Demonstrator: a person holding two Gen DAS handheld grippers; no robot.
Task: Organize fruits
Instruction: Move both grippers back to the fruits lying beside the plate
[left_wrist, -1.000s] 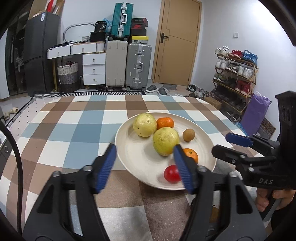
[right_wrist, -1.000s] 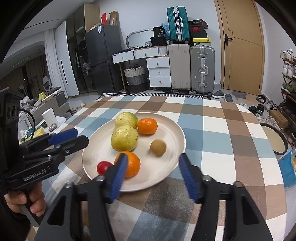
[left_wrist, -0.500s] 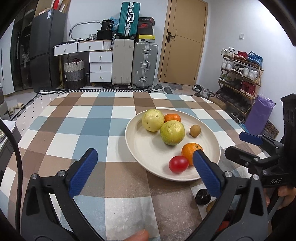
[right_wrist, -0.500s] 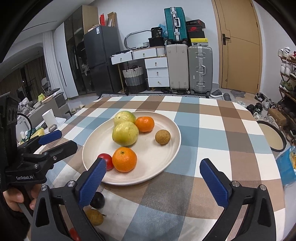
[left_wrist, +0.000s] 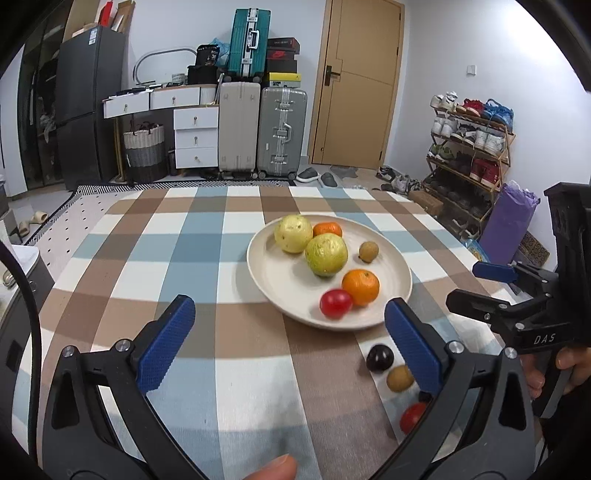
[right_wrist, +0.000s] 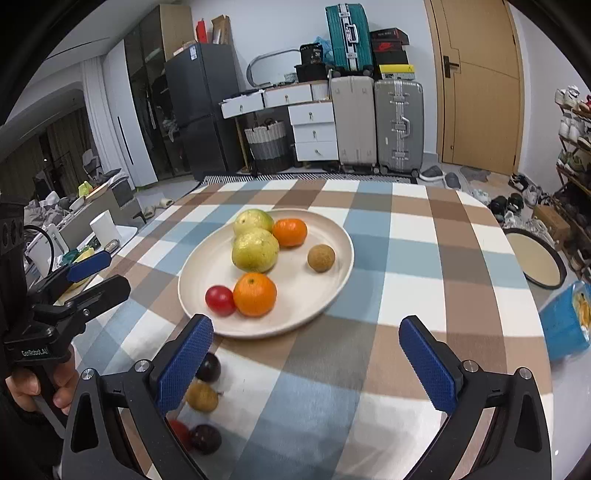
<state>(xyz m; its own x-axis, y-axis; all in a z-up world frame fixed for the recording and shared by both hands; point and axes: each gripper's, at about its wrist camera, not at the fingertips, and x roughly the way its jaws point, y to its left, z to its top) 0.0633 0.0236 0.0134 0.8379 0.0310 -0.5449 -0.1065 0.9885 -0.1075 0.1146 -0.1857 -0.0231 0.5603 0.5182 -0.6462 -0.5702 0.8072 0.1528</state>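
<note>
A cream plate (left_wrist: 273, 273) (right_wrist: 332, 280) on the checked tablecloth holds two yellow-green guavas (left_wrist: 327, 254) (right_wrist: 255, 249), two oranges (left_wrist: 361, 287) (right_wrist: 255, 294), a red tomato (left_wrist: 335, 303) (right_wrist: 220, 301) and a small brown fruit (left_wrist: 368, 252) (right_wrist: 321, 258). Loose on the cloth in front of the plate lie a dark plum (left_wrist: 379, 358) (right_wrist: 209, 367), a brown fruit (left_wrist: 399, 378) (right_wrist: 201, 396), a red fruit (left_wrist: 413, 417) and another dark one (right_wrist: 205, 438). My left gripper (left_wrist: 290, 341) and right gripper (right_wrist: 306, 363) both stand open and empty, short of the plate.
The table's round edge falls away at the right, where a blue tub (right_wrist: 565, 325) and a round tray (right_wrist: 533, 258) sit below. Suitcases (left_wrist: 282, 131), drawers and a shoe rack (left_wrist: 469, 147) stand far behind. A fingertip (left_wrist: 275, 469) shows at the bottom edge.
Both grippers have opened wide and drawn back from the plate. The loose fruits on the cloth in front of the plate have come into view.
</note>
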